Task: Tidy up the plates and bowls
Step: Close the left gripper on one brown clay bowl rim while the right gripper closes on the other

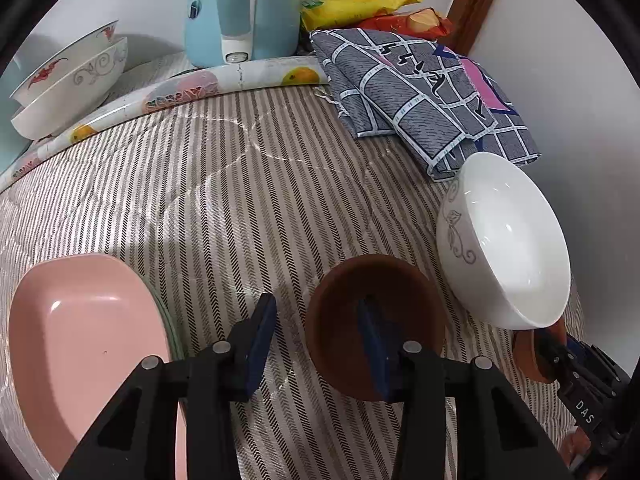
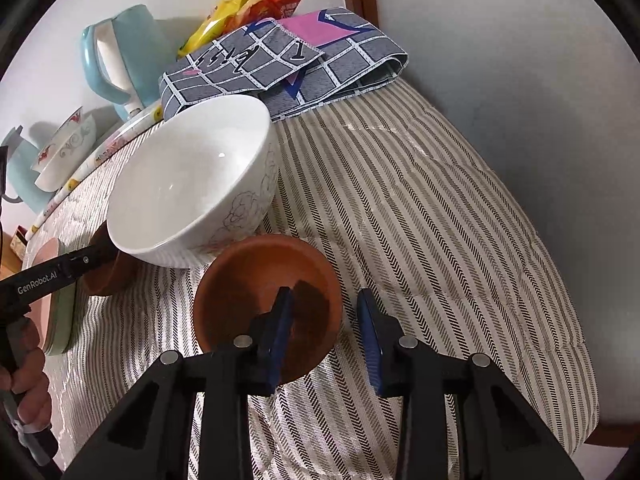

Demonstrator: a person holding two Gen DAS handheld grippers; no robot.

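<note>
Left tool (image 1: pixel 316 340) astride brown bowl (image 1: pixel 376 320) rim, seemingly.

We see a large white bowl (image 2: pixel 188 184) upright, resting on two brown terracotta saucers (image 2: pixel 268 304) on the striped tabletop. A pink plate (image 1: pixel 88 344) lies to the left, and two patterned bowls (image 1: pixel 68 84) sit nested at the far left.

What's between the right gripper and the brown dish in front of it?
Nothing visible. The right gripper is open, jaws astride the brown dish rim; the white bowl sits close behind.
</note>
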